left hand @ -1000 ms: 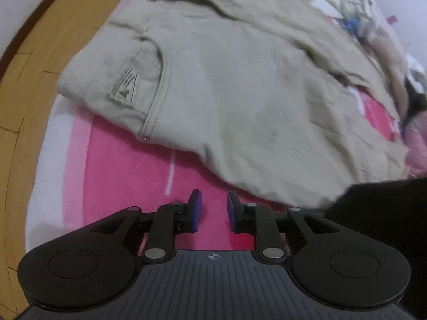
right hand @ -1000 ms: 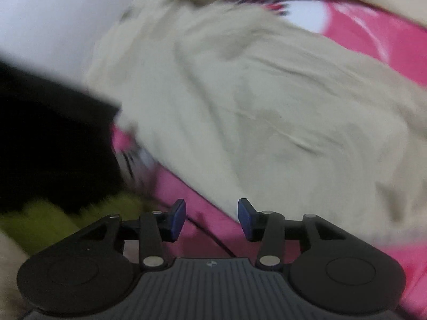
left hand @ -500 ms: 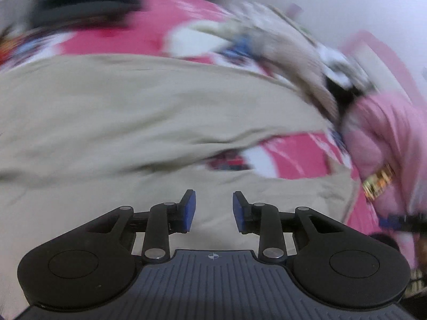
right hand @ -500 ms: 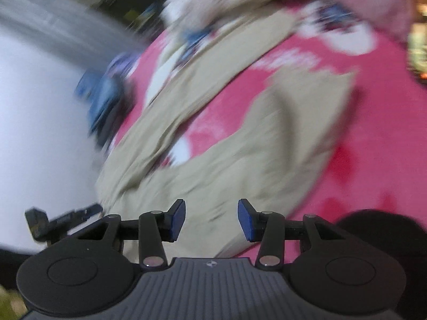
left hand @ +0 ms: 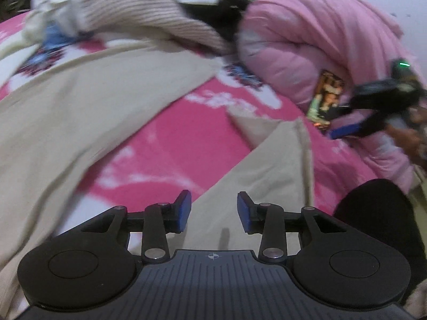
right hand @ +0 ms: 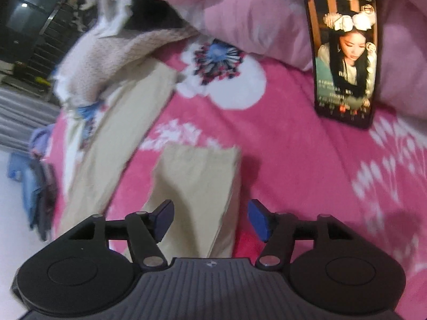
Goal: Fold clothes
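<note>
Beige trousers lie spread on a pink flowered blanket, their two legs apart. My left gripper is open just above the near leg, with nothing between its fingers. In the right wrist view my right gripper is open over the hem end of that near leg; the other leg runs off to the upper left. The right gripper also shows at the far right of the left wrist view.
A phone with a lit screen leans against a pink padded jacket. A heap of other clothes, including a ribbed beige knit, lies at the back. Folded blue garments sit at the bed's left edge.
Both grippers have swung from the trousers' waist end to the leg ends. Both have opened wider. The phone and pink jacket have come into view.
</note>
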{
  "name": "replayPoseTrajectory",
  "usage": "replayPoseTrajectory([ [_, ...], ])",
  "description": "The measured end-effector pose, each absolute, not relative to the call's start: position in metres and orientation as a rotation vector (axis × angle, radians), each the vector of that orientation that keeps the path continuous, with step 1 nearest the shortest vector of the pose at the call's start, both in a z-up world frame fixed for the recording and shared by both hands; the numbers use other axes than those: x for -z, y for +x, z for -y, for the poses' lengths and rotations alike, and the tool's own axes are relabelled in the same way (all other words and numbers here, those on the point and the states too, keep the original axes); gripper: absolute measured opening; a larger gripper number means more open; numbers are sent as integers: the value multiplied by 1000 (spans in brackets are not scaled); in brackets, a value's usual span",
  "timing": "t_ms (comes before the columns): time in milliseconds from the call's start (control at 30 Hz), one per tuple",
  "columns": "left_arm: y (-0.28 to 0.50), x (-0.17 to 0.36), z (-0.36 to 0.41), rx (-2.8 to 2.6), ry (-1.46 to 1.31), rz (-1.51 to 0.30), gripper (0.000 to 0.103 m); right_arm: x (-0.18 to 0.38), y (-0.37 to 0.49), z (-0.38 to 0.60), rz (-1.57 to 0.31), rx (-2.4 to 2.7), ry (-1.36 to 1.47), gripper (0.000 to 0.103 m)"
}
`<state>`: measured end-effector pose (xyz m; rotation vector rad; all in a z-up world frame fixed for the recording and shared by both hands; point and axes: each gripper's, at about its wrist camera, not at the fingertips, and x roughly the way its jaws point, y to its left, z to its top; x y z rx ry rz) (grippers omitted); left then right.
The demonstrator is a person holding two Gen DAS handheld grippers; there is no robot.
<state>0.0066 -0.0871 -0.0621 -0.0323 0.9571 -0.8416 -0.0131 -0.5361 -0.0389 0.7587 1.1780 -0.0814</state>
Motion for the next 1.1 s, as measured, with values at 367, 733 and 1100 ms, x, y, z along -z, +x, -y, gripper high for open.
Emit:
replayPoseTrajectory([
  [367, 22, 65, 166, 1058, -24, -929, 65, 107, 12, 549, -1208, 120, 863, 3],
  [733, 21, 93, 187, 975, 56, -989, 65, 118, -90, 610, -1107, 326, 1095, 3],
  [1100, 30, 93, 158, 776, 40, -902, 65, 111, -110, 615, -985, 404, 1139, 10],
])
